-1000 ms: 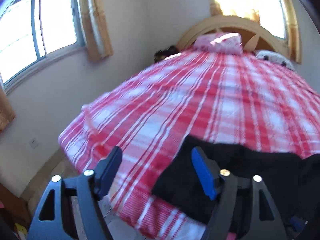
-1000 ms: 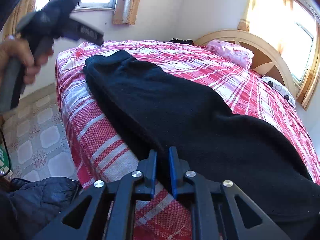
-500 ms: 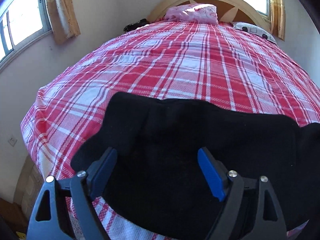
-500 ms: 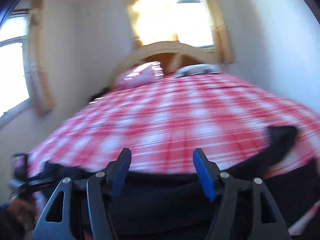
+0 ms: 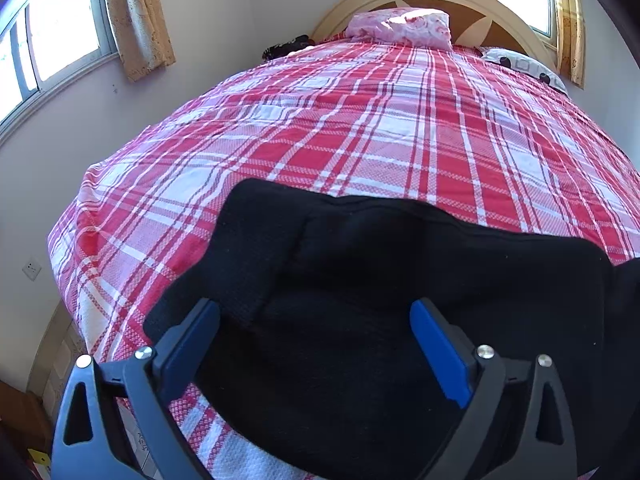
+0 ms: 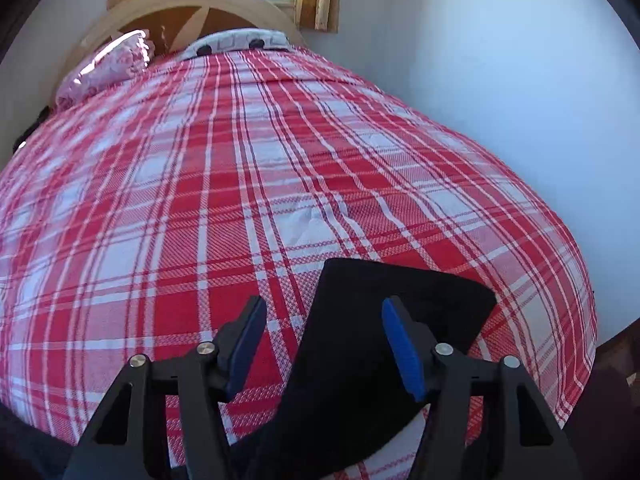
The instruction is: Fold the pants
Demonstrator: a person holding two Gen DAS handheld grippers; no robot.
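Across the near edge of the bed point(image 5: 400, 128), over its red-and-white plaid cover, the black pants point(image 5: 360, 320) lie flat, apparently spread lengthwise so that each end can be reached by 1 tool. The left gripper point(image 5: 316, 344) hangs over the wider end, which looks like the waist, where the fabric shows a seam and a soft hollow. Its 2 blue-padded jaws are spreading and stand wide apart, with the cloth below them and nothing pinched. The right gripper point(image 6: 324, 344) hovers over the narrow, squared-off end, probably the leg cuff. Its jaws are narrowing, yet a clear gap remains; the left pad sits over bare plaid and the right pad over black cloth, so nothing is held. This placement suggests both ends are about to be taken together for a fold, though that is only a judgement.

The left wrist view alone shows the window, curtain and wall socket on that side, plus the waist end. The right wrist view alone shows the cuff end and the blank wall beside the bed. Both show the pink pillow point(image 6: 104, 72) at the headboard.
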